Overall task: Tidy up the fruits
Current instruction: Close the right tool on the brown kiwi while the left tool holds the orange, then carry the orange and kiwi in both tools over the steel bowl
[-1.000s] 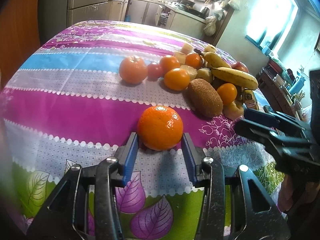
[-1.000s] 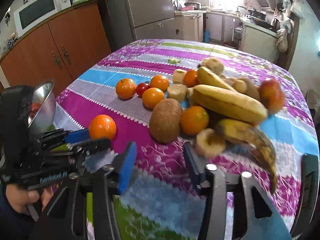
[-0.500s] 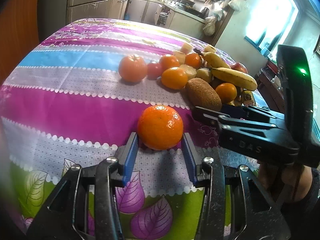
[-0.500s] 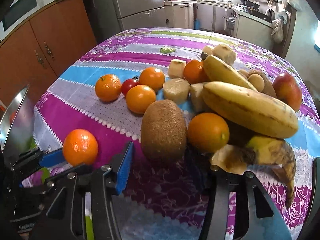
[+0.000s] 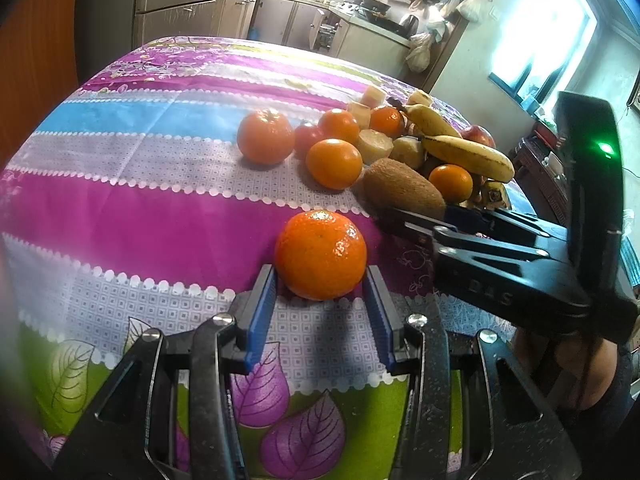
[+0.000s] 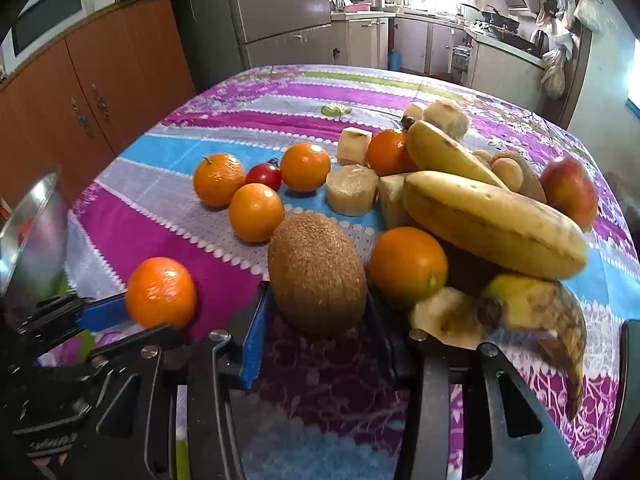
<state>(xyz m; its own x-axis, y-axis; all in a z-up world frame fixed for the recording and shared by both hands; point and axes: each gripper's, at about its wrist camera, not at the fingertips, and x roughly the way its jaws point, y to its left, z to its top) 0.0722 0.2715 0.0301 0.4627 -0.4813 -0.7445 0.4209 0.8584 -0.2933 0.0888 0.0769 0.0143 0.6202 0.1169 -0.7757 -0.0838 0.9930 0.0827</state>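
Two grabs are lining up at once here. The left gripper (image 5: 321,294) is sitting low on the tabletop (image 5: 132,220) with its jaws spread wide, bracketing the orange (image 5: 321,254) right at the tips; there's a sliver of gap on both sides, so nothing is being squeezed yet. The right gripper (image 6: 316,320) is doing the same thing with the kiwi (image 6: 317,272): jaws wide, fruit sitting between the tips, not clamped.

What's worrying me: the orange is round and sitting only at the very tips of the left gripper, so if the jaws close off-centre it's probably going to squirt forward and roll away. The kiwi is the trickier one. An orange (image 6: 408,266) is sitting just off the right jaw, with a banana (image 6: 492,220) resting over it, so a closing or lifting move could be nudging that pile and sending things rolling. The two grippers are also working near each other, so a clash looks possible.

The kiwi's long axis is running roughly straight ahead of the right gripper, leaning a touch leftward, blunt end toward the camera, so the jaws are closing across its narrow width, which is the good way round.
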